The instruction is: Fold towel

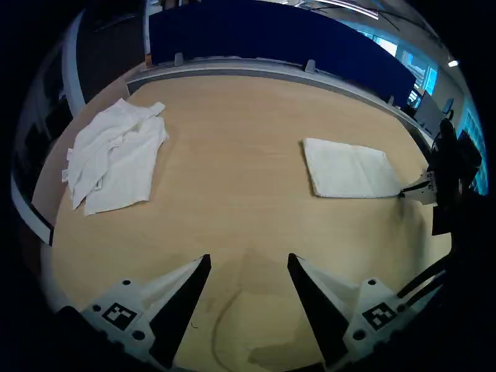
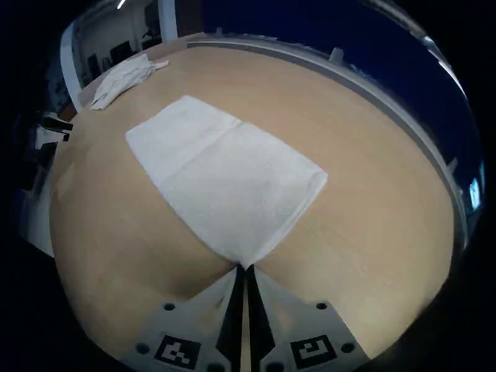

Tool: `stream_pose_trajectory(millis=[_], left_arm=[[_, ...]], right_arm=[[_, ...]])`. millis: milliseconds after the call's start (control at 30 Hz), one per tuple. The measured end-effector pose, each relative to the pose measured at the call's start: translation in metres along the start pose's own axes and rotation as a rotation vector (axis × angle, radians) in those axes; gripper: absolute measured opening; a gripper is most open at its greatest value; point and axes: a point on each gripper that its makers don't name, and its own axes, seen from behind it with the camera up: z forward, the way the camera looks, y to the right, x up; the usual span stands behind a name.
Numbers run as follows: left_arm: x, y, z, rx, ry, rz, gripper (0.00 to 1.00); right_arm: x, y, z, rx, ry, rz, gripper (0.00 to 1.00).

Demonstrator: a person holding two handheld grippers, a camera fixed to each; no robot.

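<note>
Left gripper view: pale wood-grain tabletop (image 1: 248,155) w/ a grey rim along the far edge, dark blue partition wall (image 1: 266,34) behind it, windows far right. Left gripper (image 1: 248,256) sits low over bare wood, its fingers (image 1: 186,291) spread wide, nothing between them, touching nothing. Ahead and well to the left of the fingers lies a crumpled white cloth heap (image 1: 115,155). Ahead and to the right lies the folded white terry towel (image 1: 350,168), flat, roughly rectangular, well apart from the heap. Right gripper (image 1: 403,193) comes in from the far right w/ its tips at the towel's near right corner.

Right gripper view: same wood top, grey rim and blue partition curving round on the right. Towel (image 2: 223,180) lies straight ahead of the fingers, one fold line across it, and its near corner tapers right into the tips. Right gripper (image 2: 245,268) is almost fully closed, just a thin slit lower down between the fingers (image 2: 230,304), w/ the towel corner pinched at the tips. Crumpled cloth is far ahead, to the left.
</note>
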Motion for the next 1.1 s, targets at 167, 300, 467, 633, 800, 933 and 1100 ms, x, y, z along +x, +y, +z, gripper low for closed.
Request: stream_pose_trajectory(millis=[167,300,467,633,800,933,1100], left_arm=[[0.0,0.0,-0.001,-0.002,0.0,0.0,0.92],[0.001,0.0,-0.002,-0.003,0.005,-0.003,0.92],[0.002,-0.001,-0.004,-0.007,0.011,-0.014,0.92],[0.004,-0.004,-0.007,-0.003,0.022,-0.02,0.92],[0.005,-0.006,-0.009,-0.001,0.034,-0.026,0.92],[0.007,-0.007,-0.012,-0.001,0.044,-0.035,0.92],[0.008,-0.008,-0.015,-0.001,0.054,-0.038,0.92]], right_arm=[[0.006,-0.001,-0.004,-0.017,0.008,-0.019,0.04],[0.021,-0.003,-0.011,-0.02,0.037,-0.026,0.03],[0.047,-0.006,-0.021,-0.024,0.076,-0.055,0.03],[0.077,-0.01,-0.033,-0.027,0.115,-0.11,0.04],[0.11,-0.017,-0.041,-0.024,0.152,-0.161,0.03],[0.133,-0.023,-0.045,-0.02,0.177,-0.2,0.04],[0.154,-0.03,-0.048,-0.016,0.195,-0.245,0.03]])
